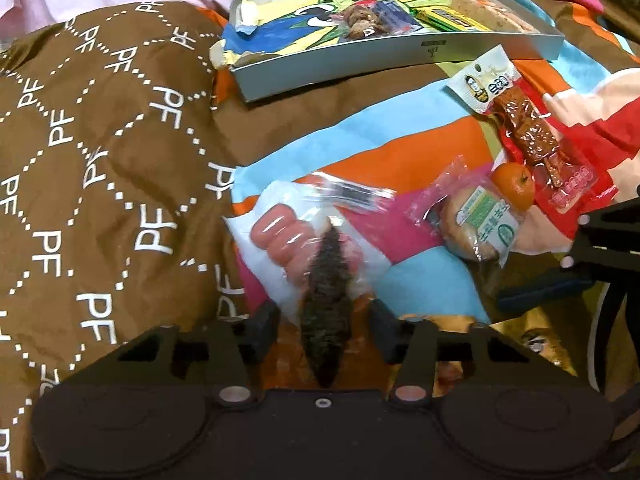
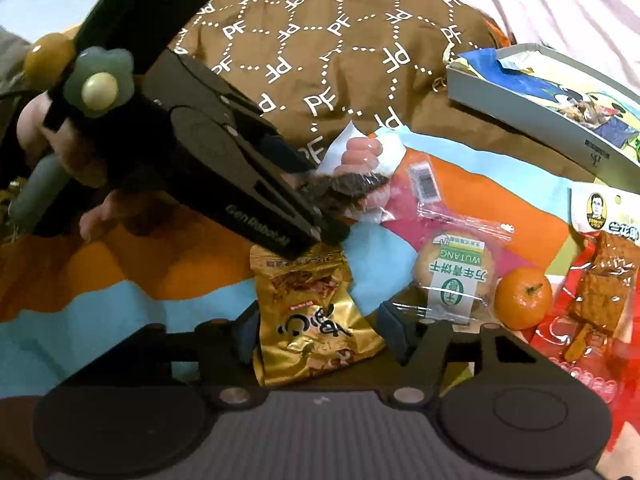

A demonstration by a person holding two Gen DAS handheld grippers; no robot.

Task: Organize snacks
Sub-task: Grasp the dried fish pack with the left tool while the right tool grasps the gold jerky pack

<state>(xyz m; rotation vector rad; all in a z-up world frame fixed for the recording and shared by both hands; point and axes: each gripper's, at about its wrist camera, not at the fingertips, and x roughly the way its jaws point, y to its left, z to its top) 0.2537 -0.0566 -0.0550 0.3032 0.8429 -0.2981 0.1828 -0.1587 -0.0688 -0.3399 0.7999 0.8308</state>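
My left gripper [image 1: 325,314] has its jaws apart around a dark seaweed-like snack packet [image 1: 326,312]; the right wrist view shows the packet [image 2: 344,186] sticking out between its fingertips, above the bedding. It hangs over a pink sausage pack [image 1: 280,236]. My right gripper [image 2: 318,326] is open, its fingers on either side of a gold snack bag [image 2: 312,316] lying on the bed. A round biscuit pack [image 2: 456,276], a mandarin [image 2: 522,298] and a tofu snack pack [image 2: 604,280] lie to the right. The grey box [image 1: 400,56] at the back holds several snacks.
A brown "PF" quilt [image 1: 100,160] bulges on the left. The colourful bedsheet [image 1: 420,148] lies under the snacks. The red packet [image 1: 576,196] lies under the tofu snack. The person's hand [image 2: 60,152] holds the left gripper's handle.
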